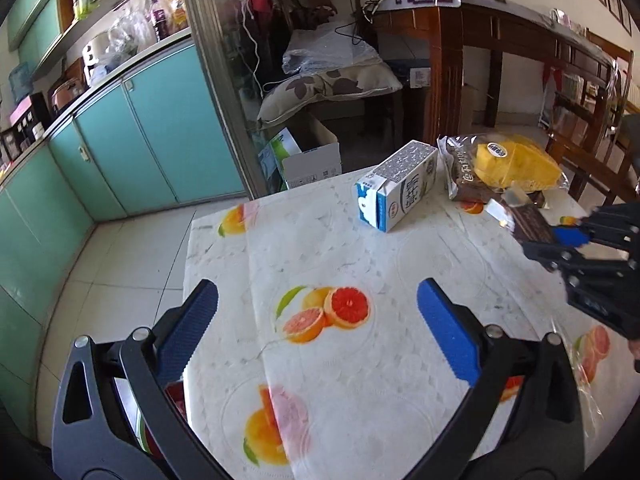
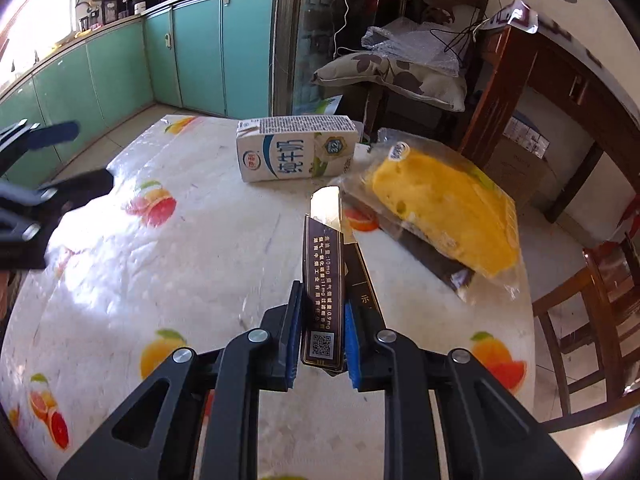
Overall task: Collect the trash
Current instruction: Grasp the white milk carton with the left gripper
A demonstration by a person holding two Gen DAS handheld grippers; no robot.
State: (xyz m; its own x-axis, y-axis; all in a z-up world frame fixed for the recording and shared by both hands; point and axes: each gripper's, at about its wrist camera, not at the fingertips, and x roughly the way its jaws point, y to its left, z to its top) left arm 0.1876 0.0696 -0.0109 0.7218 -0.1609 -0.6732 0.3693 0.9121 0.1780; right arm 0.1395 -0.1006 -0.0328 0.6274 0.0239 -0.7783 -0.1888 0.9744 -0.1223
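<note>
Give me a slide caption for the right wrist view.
Right tool clamps a brown cigarette box above the fruit-print tablecloth, facing a milk carton.

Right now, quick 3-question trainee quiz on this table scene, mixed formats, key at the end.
1. True or false: the right tool is shut on the brown cigarette pack.
2. The milk carton is: A) upright, B) lying on its side, C) held by the left tool.
3. Fill in: the yellow snack bag lies on the ___ with the fruit-print cover.

Key: 1 true; 2 B; 3 table.
</note>
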